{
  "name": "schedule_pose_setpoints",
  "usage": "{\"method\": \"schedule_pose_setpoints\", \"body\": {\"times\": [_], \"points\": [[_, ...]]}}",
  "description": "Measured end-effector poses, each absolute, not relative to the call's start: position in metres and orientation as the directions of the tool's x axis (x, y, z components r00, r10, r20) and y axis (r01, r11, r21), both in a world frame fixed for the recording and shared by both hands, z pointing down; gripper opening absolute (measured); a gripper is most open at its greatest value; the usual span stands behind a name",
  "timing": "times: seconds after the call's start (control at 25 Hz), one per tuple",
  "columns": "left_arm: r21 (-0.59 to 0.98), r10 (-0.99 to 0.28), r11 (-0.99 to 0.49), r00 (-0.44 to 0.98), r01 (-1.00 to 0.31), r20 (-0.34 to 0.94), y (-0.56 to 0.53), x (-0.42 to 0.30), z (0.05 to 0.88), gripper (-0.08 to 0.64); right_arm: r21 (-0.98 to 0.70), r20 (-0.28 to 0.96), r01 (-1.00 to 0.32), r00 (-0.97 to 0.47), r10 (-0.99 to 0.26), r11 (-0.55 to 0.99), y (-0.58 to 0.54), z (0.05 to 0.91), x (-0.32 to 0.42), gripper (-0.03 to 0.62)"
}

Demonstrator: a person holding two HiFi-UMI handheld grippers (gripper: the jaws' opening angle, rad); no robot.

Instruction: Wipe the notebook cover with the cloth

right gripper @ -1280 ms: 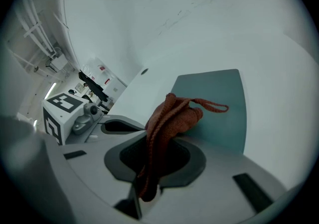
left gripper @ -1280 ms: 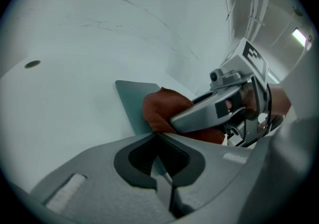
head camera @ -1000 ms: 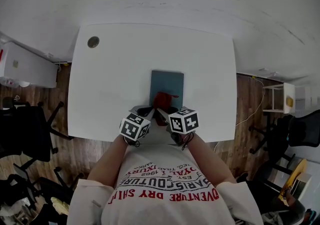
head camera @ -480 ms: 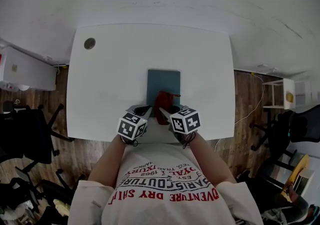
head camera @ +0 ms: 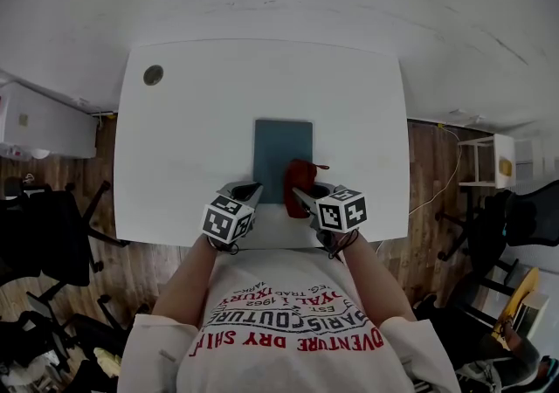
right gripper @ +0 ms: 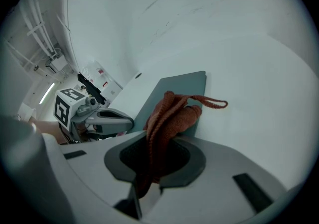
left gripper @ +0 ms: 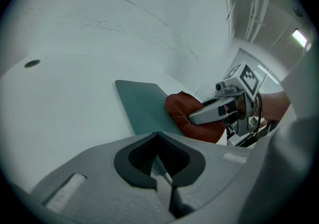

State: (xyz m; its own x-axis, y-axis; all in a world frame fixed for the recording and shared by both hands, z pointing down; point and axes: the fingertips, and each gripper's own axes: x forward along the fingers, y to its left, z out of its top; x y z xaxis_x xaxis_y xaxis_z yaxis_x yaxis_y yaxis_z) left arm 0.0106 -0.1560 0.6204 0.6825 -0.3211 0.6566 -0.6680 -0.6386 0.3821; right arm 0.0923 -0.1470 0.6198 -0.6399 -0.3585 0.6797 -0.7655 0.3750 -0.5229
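Cloth (right gripper: 168, 113) fills the right hand-held gripper (right gripper: 145, 180). Its jaws are clamped on a bunched fold of the rust-red fabric, and the loose end spills forward onto the near-right part of the notebook (right gripper: 182, 86). A thin hanging loop trails past the notebook's right edge. Gripping the cloth by a fold leaves a soft wad free in front of the jaws, which seems meant as the rubbing pad for the cover.

The left hand-held gripper (left gripper: 162, 173) has its jaws drawn almost together with nothing between them. Its tip sits at the notebook's near-left corner, likely to pin the book so it does not slide under the wiping. Whether it actually presses down cannot be told.

The notebook lies closed and flat, teal cover up, square to the person. Most of the cover beyond the cloth is bare, so the wiping looks far from finished. The white table (head camera: 192, 129) carries it, and a round cable hole (head camera: 153, 75) lies well off to the notebook's far left.
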Motion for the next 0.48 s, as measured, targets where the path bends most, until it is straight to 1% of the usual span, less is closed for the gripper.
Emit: {"method": "schedule_pose_setpoints", "body": {"times": [0.48], "points": [[0.379,-0.323,-0.640,0.681,-0.669,0.657,-0.156,0.011,0.621,0.009,-0.516,0.712,-0.806,-0.592,-0.377,0.290,-0.142,0.624,0.137,0.078]]}}
